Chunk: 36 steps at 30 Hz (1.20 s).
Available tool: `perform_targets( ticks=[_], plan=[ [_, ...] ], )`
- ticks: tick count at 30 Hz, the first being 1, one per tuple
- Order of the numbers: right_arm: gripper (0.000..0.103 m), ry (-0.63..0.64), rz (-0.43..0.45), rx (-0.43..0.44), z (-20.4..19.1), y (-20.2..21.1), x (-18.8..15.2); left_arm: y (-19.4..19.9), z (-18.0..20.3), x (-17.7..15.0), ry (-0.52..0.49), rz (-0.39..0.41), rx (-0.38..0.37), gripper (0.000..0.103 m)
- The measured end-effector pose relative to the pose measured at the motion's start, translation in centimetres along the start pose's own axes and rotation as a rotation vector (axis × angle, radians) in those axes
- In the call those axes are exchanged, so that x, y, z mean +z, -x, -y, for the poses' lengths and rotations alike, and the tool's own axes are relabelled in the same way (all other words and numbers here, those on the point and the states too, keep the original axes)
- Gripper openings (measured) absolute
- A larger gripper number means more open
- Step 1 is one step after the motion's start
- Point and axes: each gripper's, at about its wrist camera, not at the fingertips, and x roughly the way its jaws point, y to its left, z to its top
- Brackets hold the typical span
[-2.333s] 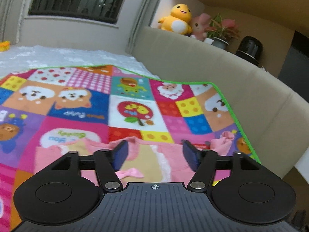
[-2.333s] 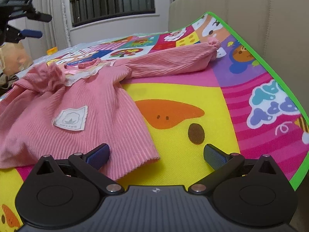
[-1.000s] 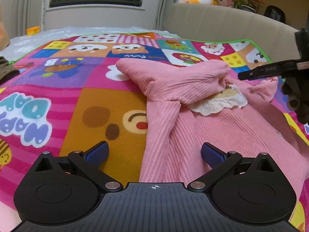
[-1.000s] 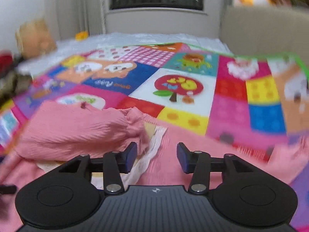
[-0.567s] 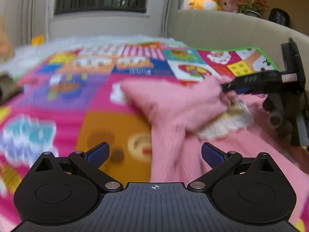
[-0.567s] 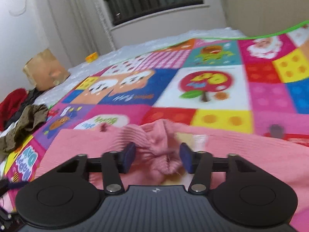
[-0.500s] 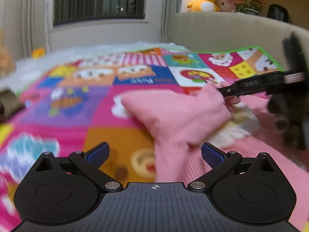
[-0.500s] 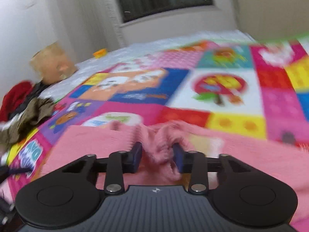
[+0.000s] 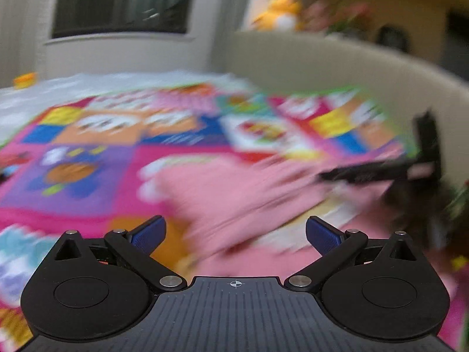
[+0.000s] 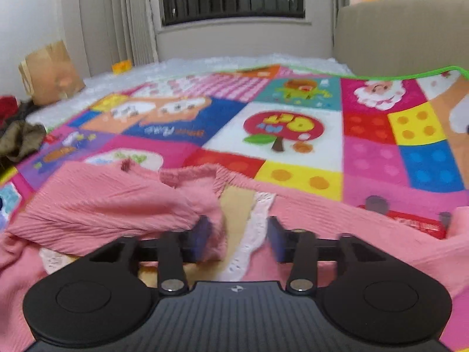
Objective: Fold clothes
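Since half a second ago the right claw (image 10: 237, 239) has parted its fingers and let go of the sleeve (image 10: 117, 205), which now lies folded across the chest of the pink top (image 10: 366, 234). Its left pad (image 10: 199, 239) touches the cuff; the right pad (image 10: 275, 239) stands apart, over the lace collar (image 10: 252, 234). So this claw is half open and holds nothing.

The left claw (image 9: 234, 234) is wide open and empty. Its view is much blurred, so it is moving fast; the top (image 9: 234, 202) shows at 12 o'clock from it, and the right claw (image 9: 378, 173) at 2 o'clock.

The top lies spread on the play mat (image 10: 293, 129) on the bed, collar toward 12 o'clock in the right view. One sleeve is in; the other side runs out toward 3 o'clock, and its end I cannot see.

I judge the step in hand is to release this sleeve and draw back. To do it well, the right claw should lift straight away, so the pad does not drag the cuff out again. A sleeve lying flat, with no bunching at the cuff, will make later folds neater.
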Motion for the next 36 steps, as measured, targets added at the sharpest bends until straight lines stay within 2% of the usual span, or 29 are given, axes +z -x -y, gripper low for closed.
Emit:
perform_targets(
  ticks=[3, 8, 14, 17, 18, 19, 20, 21, 22, 24, 27, 29, 30, 31, 34, 36],
  plan=[
    [0.065, -0.066, 0.054, -0.019, 3.0, 2.6, -0.3, -2.2, 1.8, 0.5, 0.024, 0.024, -0.058, 0.103],
    [0.066, -0.261, 0.1, -0.169, 9.8, 4.6, -1.6, -7.2, 1.6, -2.0, 0.111, -0.064, 0.015, 0.103],
    [0.066, -0.494, 0.155, -0.349, 18.0, 7.0, -3.1, -7.7, 1.2, -3.2, 0.105, -0.049, 0.026, 0.103],
    [0.064, -0.565, 0.162, -0.347, 19.8, 5.8, -3.2, -7.5, 1.1, -3.3, 0.109, -0.039, 0.019, 0.103],
    [0.055, -0.569, 0.155, -0.337, 19.9, 5.1, -3.0, -7.4, 0.9, -3.4, 0.123, -0.032, 0.009, 0.103],
    [0.038, -0.552, 0.143, -0.327, 19.6, 4.4, -2.5, -7.3, 0.6, -3.4, 0.136, -0.025, -0.002, 0.103],
    [0.03, -0.525, 0.128, -0.318, 19.2, 3.7, -1.9, -7.2, 0.4, -3.5, 0.151, -0.019, -0.013, 0.103],
    [0.012, -0.483, 0.139, -0.312, 18.5, 3.8, -1.0, -7.1, 0.1, -3.5, 0.169, -0.013, -0.025, 0.103],
    [0.006, -0.432, 0.166, -0.308, 17.5, 4.3, 0.2, -7.1, -0.1, -3.5, 0.182, -0.008, -0.032, 0.103],
    [0.006, -0.34, 0.23, -0.301, 15.6, 5.8, 2.4, -7.1, -0.2, -3.6, 0.188, -0.004, -0.036, 0.103],
    [0.007, -0.306, 0.294, -0.356, 14.4, 8.4, 4.2, -7.1, 0.0, -3.5, 0.181, -0.004, -0.032, 0.103],
    [0.02, -0.29, 0.33, -0.397, 13.9, 10.1, 5.3, -7.1, -0.2, -3.5, 0.188, -0.002, -0.036, 0.103],
    [0.033, -0.281, 0.348, -0.418, 13.6, 10.9, 5.8, -7.1, -0.2, -3.5, 0.191, -0.001, -0.038, 0.103],
    [0.042, -0.274, 0.358, -0.445, 13.7, 11.4, 5.8, -7.1, -0.3, -3.5, 0.193, 0.0, -0.04, 0.103],
    [0.043, -0.292, 0.348, -0.51, 15.0, 11.9, 4.8, -7.0, -0.3, -3.6, 0.195, 0.001, -0.041, 0.103],
    [0.043, -0.329, 0.315, -0.51, 16.2, 11.7, 3.8, -7.1, -0.3, -3.6, 0.197, 0.001, -0.043, 0.103]
  ],
)
